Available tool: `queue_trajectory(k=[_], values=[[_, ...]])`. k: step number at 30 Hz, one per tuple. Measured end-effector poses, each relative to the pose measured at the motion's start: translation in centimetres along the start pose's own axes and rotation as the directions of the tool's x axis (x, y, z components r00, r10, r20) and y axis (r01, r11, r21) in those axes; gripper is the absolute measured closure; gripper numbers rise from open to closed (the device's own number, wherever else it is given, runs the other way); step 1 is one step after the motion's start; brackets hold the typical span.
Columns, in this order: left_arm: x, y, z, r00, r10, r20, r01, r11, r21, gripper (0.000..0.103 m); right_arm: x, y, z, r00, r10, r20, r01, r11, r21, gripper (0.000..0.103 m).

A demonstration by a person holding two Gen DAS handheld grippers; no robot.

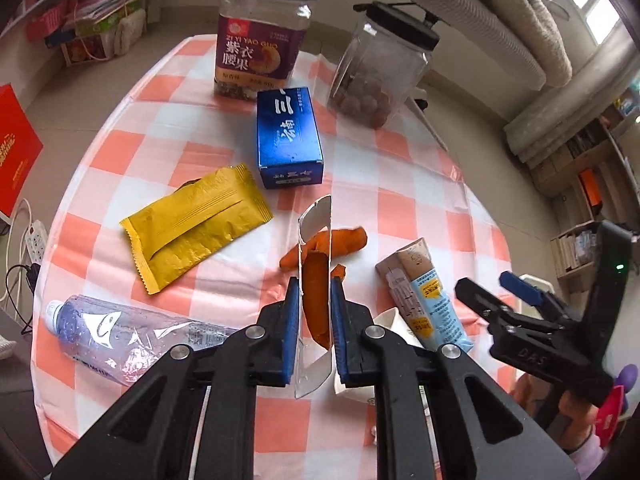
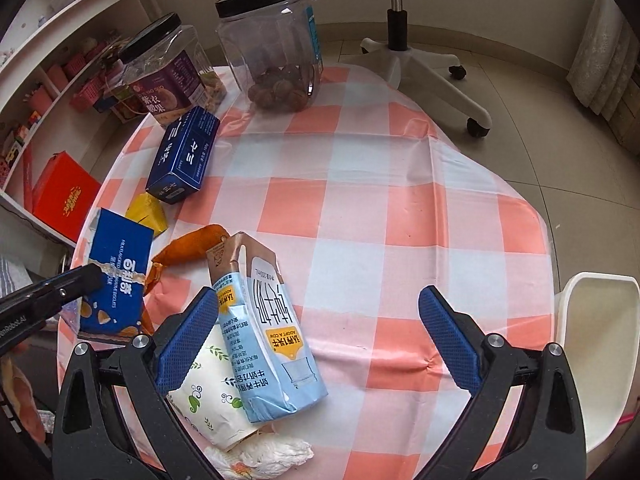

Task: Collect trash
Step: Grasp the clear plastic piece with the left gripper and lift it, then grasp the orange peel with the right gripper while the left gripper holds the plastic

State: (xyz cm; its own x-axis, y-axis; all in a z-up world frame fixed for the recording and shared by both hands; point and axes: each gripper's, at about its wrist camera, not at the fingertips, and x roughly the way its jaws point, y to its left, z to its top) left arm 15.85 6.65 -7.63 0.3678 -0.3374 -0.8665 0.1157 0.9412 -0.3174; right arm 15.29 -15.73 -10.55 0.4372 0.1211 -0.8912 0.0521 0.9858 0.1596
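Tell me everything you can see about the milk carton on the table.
The milk carton is a small slim box of coated card, light blue with white side panels, a brown top and yellow label patches with printed text. It lies tipped on its side on the checked tablecloth, top end toward the orange peel, its lower part resting on a leaf-printed tissue pack. The open right claw straddles it without pressing on it.

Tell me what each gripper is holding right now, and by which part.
The left gripper pinches a flat blue snack wrapper across its width, partway along. The right gripper is open, holding nothing, over the milk carton.
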Motion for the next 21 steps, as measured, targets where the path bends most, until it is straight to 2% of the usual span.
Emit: queue_trajectory(k=[5, 8, 10, 12, 13, 15, 18, 19, 21], values=[[-2.8, 1.0, 0.1, 0.994, -0.092, 0.052, 0.094, 0.994, -0.056, 0.088, 0.8, 1.0, -0.2, 0.999, 0.016, -0.028, -0.016, 1.0, -0.015, 0.007], [-4.1, 1.6, -0.3, 0.986, -0.151, 0.076, 0.158, 0.984, -0.084, 0.088, 0.1, 1.2, -0.1, 1.0, 0.019, 0.005, -0.019, 1.0, -0.005, 0.008], [-4.8, 1.8, -0.4, 0.98, -0.176, 0.092, 0.184, 0.979, -0.087, 0.088, -1.0, 1.0, 0.3, 0.997, 0.061, 0.042, -0.062, 0.998, 0.017, 0.008], [-5.3, 1.8, -0.3, 0.973, -0.206, 0.106, 0.216, 0.973, -0.087, 0.088, -2.1, 0.7, 0.6, 0.985, 0.159, 0.067, -0.162, 0.986, 0.05, 0.008], [-5.4, 1.8, -0.3, 0.967, -0.227, 0.111, 0.237, 0.967, -0.089, 0.088, -2.5, 0.5, 0.8, 0.969, 0.236, 0.068, -0.241, 0.968, 0.076, 0.008], [-5.6, 1.8, -0.3, 0.955, -0.272, 0.12, 0.283, 0.955, -0.091, 0.088, -2.8, 0.1, 0.9, 0.919, 0.39, 0.061, -0.395, 0.908, 0.143, 0.008], [-5.8, 1.4, -0.3, 0.933, -0.337, 0.128, 0.349, 0.932, -0.092, 0.088, -2.9, -0.2, 1.1, 0.839, 0.54, 0.065, -0.541, 0.814, 0.214, 0.015], [-5.8, 1.1, -0.3, 0.925, -0.357, 0.128, 0.37, 0.925, -0.09, 0.088, -2.8, -0.2, 1.1, 0.823, 0.564, 0.066, -0.563, 0.795, 0.224, 0.02], [-5.7, 0.6, -0.3, 0.92, -0.373, 0.122, 0.384, 0.919, -0.086, 0.088, -2.7, 0.1, 1.2, 0.81, 0.583, 0.063, -0.58, 0.781, 0.234, 0.025]])
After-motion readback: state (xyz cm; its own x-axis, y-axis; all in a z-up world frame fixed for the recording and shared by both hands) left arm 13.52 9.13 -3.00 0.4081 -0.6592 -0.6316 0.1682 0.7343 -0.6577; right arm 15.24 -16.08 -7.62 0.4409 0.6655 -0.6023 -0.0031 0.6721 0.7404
